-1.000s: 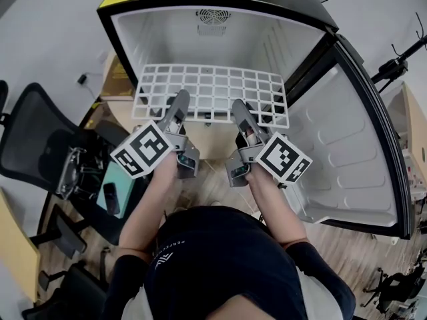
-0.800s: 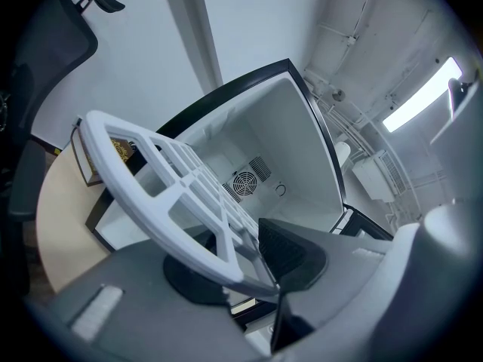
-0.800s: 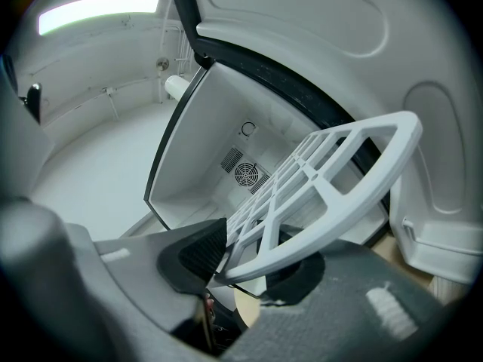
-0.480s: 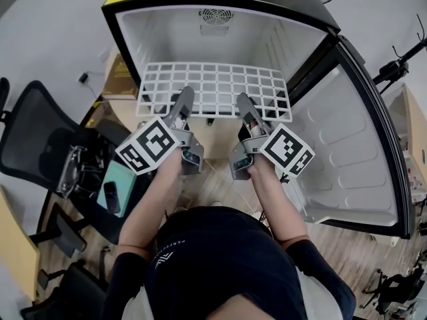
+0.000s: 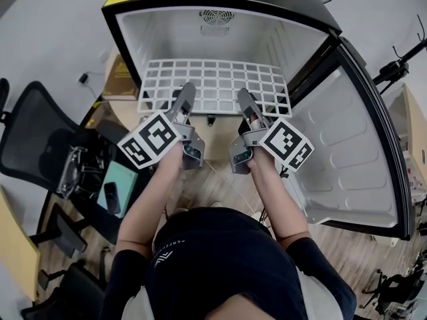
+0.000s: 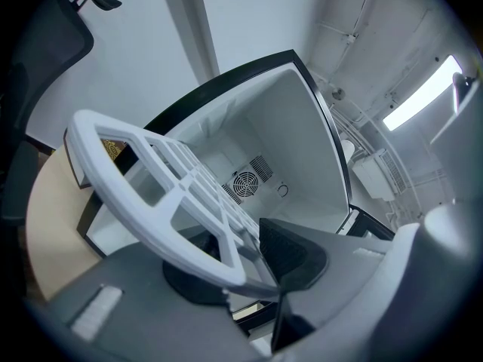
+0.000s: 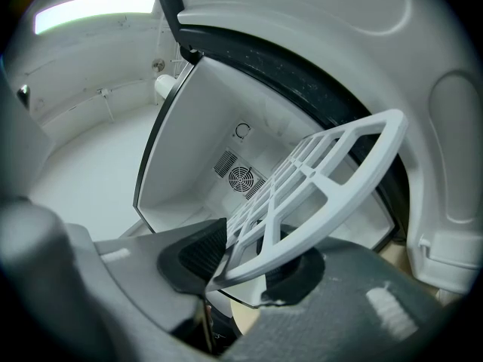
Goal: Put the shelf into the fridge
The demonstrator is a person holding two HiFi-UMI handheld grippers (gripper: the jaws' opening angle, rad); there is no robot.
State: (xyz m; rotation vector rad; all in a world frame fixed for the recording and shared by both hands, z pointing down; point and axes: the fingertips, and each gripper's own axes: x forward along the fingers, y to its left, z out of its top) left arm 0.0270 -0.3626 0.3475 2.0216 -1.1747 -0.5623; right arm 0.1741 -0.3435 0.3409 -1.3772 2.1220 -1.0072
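Observation:
A white grid shelf (image 5: 215, 85) is held level at the mouth of the open black fridge (image 5: 220, 29), its far edge just inside the white cavity. My left gripper (image 5: 186, 102) is shut on the shelf's near rim (image 6: 162, 210) left of centre. My right gripper (image 5: 245, 103) is shut on the same rim (image 7: 302, 225) right of centre. In both gripper views the rim sits pinched between the dark pads, and the fridge's back wall with its round fan vent (image 6: 245, 182) shows beyond the grid.
The fridge door (image 5: 347, 152) stands swung open to the right, its white inner liner facing me. A black office chair (image 5: 33, 145) and a teal object (image 5: 117, 185) are at the left. A wooden cabinet (image 5: 120, 79) sits beside the fridge's left wall.
Both grippers have carried the shelf forward and slightly up toward the fridge opening. The grip on the rim is unchanged.

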